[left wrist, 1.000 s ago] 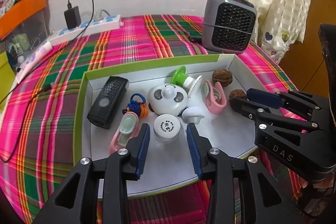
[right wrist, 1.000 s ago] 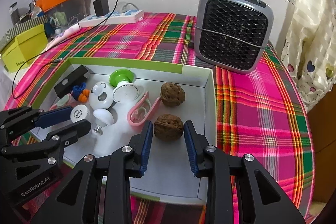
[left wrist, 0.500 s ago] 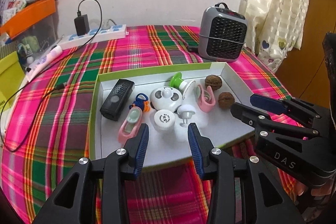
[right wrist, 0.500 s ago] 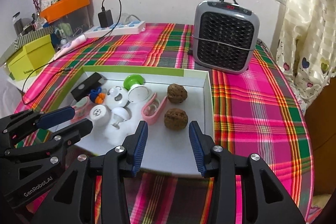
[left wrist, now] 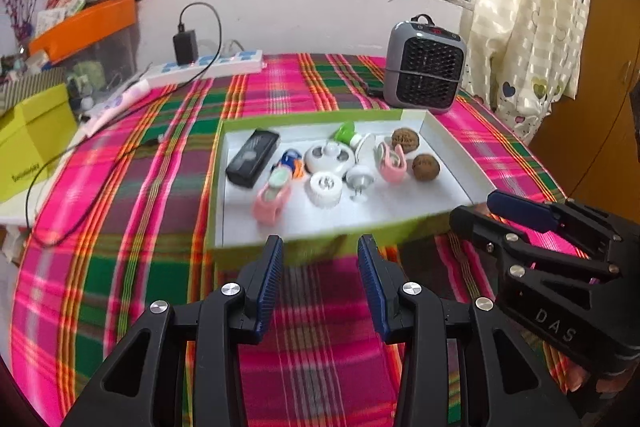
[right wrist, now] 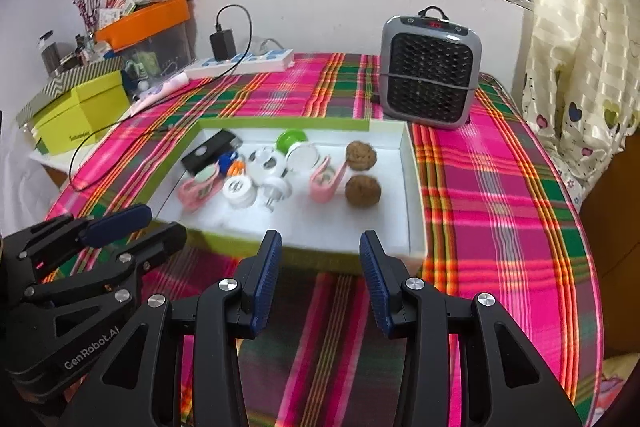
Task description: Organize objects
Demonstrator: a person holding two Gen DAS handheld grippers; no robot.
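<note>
Nearest, the left gripper (left wrist: 319, 281) and right gripper (right wrist: 319, 277) hover partly open and empty over the plaid cloth (left wrist: 160, 211), short of the green-edged tray (right wrist: 414, 187) where two walnuts (right wrist: 362, 190), pink clips and white caps lie gathered, apparently already sorted, a small heater (right wrist: 430, 73) beyond.

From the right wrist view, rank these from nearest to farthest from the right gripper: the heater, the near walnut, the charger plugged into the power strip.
1. Near walnut, in the tray, just beyond the right gripper.
2. Heater, on the cloth behind the tray, to the right.
3. Charger, by the back wall, to the left.
</note>
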